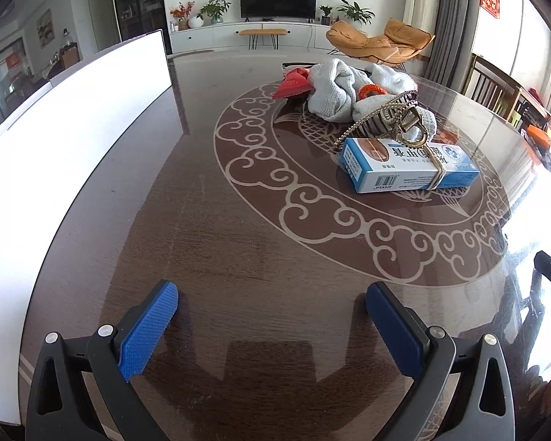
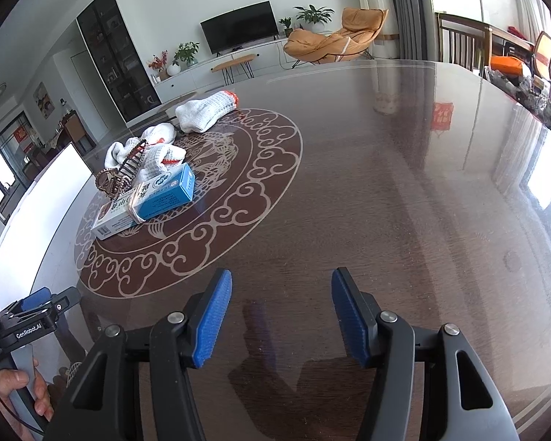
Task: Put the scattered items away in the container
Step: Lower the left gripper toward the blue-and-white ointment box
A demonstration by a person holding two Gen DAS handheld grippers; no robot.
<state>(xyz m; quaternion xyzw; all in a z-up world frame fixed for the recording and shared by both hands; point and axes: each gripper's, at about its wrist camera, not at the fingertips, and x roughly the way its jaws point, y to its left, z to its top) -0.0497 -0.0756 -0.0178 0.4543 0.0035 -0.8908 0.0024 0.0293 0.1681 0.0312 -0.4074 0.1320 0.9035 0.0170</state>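
Dark glossy wood table with a pale cloud-pattern ring. Left gripper hovers low over bare tabletop, blue pads spread, nothing between them. Right gripper likewise spread and empty over bare wood. White container stands along the table's left side. Blue-and-white box lies inside the ring, a bronze hair claw resting across its top. Pale knit gloves heaped just behind, one more glove farther back. A hand grips the left handle.
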